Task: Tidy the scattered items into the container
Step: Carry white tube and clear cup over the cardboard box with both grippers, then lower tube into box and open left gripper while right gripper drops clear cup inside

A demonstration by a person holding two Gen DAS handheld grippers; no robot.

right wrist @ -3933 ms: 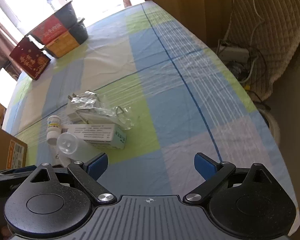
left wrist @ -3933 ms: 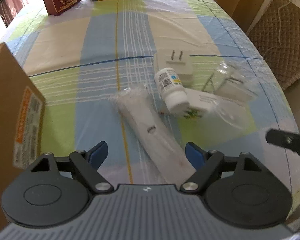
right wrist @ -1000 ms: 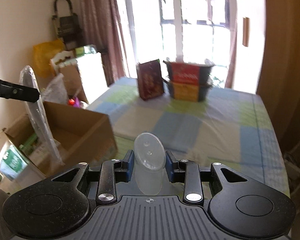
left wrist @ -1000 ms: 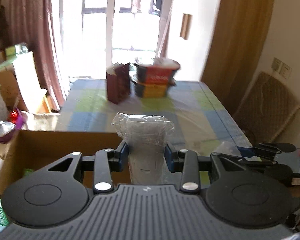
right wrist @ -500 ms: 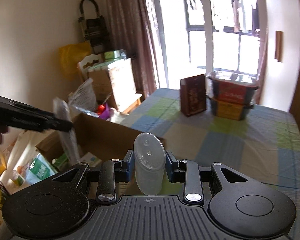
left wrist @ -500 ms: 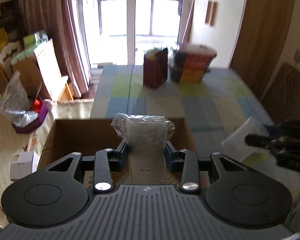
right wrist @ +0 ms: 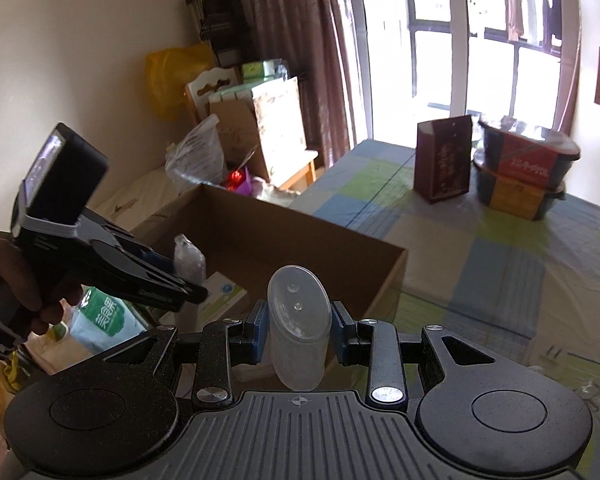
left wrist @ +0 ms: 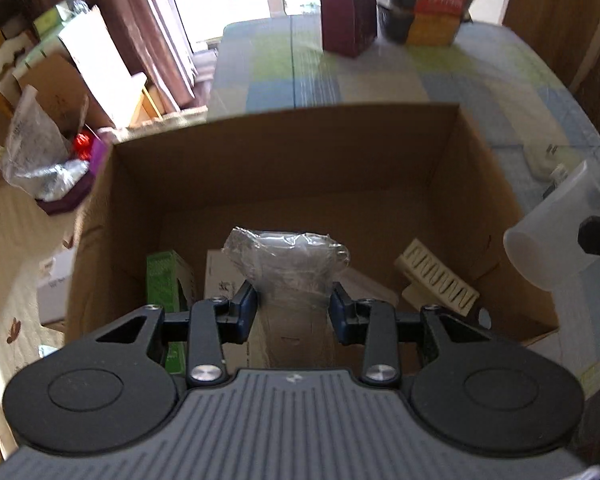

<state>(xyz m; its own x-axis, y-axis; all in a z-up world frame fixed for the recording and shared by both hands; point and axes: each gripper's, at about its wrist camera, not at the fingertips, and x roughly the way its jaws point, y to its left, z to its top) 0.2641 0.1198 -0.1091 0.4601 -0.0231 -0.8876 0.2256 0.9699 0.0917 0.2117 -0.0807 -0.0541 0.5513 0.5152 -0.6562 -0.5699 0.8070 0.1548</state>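
Hanging over the open cardboard box at the table's edge, the left claw pinches a crinkly plastic-wrapped pack midway; it looks light and slippery. The right claw clamps a thin clear cup, probably crushable, beside the box. Only the right view shows the hand.

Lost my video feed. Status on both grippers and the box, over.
Left gripper shut on plastic-wrapped pack, over open cardboard box. Right gripper shut on clear plastic bottle, beside the box. Drop path clear; box already holds cartons.
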